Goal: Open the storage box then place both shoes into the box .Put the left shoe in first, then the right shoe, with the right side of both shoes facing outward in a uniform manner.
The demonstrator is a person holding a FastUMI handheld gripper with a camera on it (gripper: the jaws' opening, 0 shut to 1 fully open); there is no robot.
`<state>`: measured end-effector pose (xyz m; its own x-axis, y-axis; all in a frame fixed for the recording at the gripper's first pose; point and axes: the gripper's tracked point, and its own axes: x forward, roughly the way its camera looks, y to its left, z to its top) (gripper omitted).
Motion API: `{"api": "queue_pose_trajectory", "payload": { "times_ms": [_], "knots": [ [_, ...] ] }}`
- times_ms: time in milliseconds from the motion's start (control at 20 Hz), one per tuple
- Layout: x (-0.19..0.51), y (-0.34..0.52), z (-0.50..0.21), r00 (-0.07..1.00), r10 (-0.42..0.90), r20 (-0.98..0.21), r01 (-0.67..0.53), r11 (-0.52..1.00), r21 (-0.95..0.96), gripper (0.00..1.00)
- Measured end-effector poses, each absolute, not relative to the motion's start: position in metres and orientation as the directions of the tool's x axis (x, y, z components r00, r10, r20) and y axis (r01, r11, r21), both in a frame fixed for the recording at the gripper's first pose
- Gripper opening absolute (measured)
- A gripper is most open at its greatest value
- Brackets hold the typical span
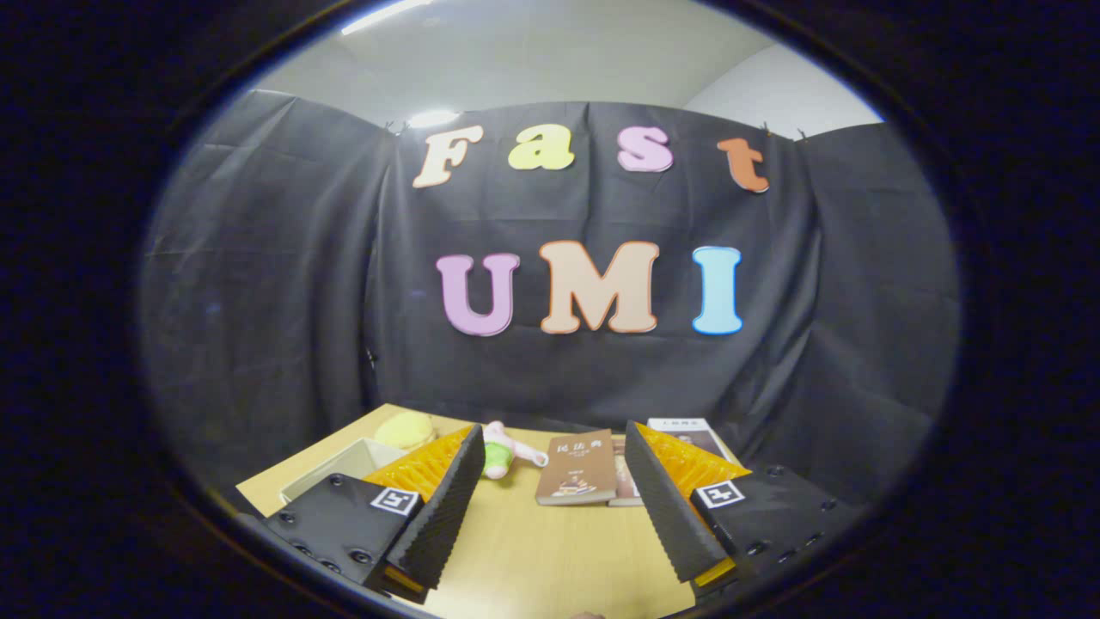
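My gripper [554, 447] is held above a wooden table [550, 550], open, with nothing between its fingers. To the left, partly hidden behind the left finger [447, 507], sits a pale open-topped box [339, 473]. I cannot tell whether it is the storage box.
Beyond the fingers, books lie near the table's far edge: a brown one [577, 468], another beside it [622, 481] and a white-covered one [687, 430]. A small pink and green toy [501, 454] and a yellow soft object [406, 430] lie at the far left. Black cloth walls the booth.
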<state>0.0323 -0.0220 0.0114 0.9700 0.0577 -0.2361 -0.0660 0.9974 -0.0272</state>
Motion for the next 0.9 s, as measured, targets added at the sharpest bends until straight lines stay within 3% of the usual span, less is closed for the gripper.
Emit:
{"api": "queue_pose_trajectory", "payload": {
  "times_ms": [350,900],
  "knots": [
    [0.031,-0.075,0.045,0.993,-0.043,-0.106,0.036,0.997,-0.073,1.0],
    [0.037,-0.083,0.053,0.996,-0.057,-0.071,0.054,0.997,-0.05,1.0]
  ]
}}
